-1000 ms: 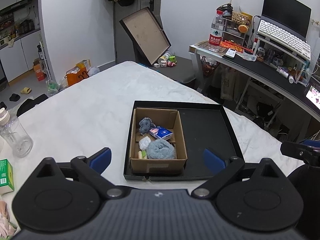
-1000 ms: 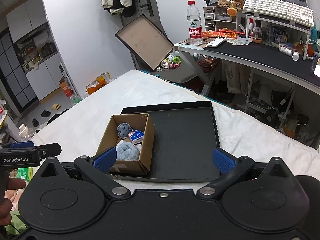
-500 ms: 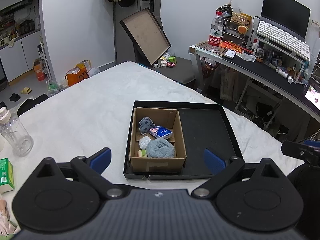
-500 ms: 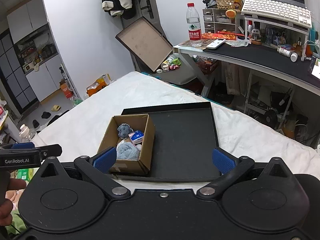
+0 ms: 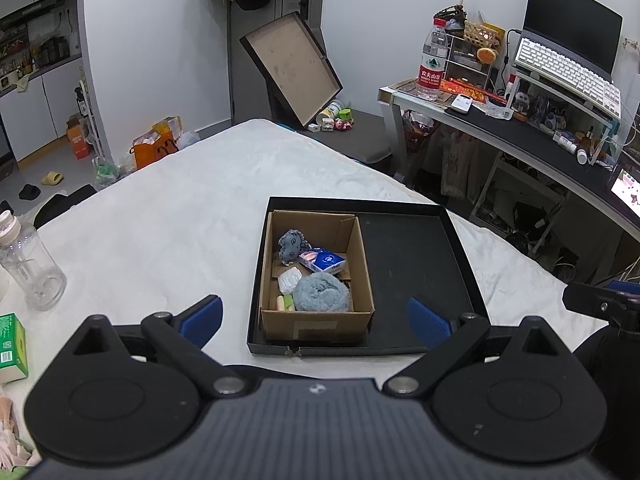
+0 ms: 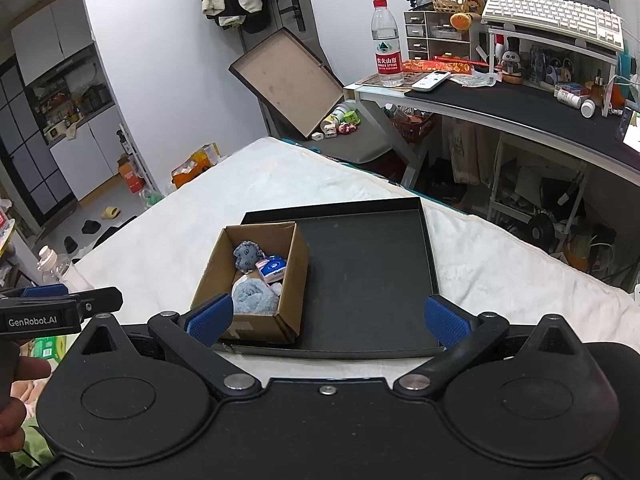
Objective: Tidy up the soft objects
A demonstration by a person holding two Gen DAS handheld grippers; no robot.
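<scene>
Both claws, left claw [image 5: 314, 316] and right claw [image 6: 326, 316], are spread wide, holding nothing. Cardboard box [image 5: 316, 320] of soft stuff sits in the black tray [image 5: 416, 264] near the bed's front edge. Only the right view catches a hand [image 6: 18, 396]; only the left shows the green carton [image 5: 12, 346].

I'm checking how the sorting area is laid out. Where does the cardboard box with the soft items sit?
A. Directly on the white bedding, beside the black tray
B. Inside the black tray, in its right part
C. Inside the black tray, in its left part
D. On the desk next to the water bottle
C: the cardboard box stands inside the black tray, against its left wall, leaving the right part bare.
</scene>
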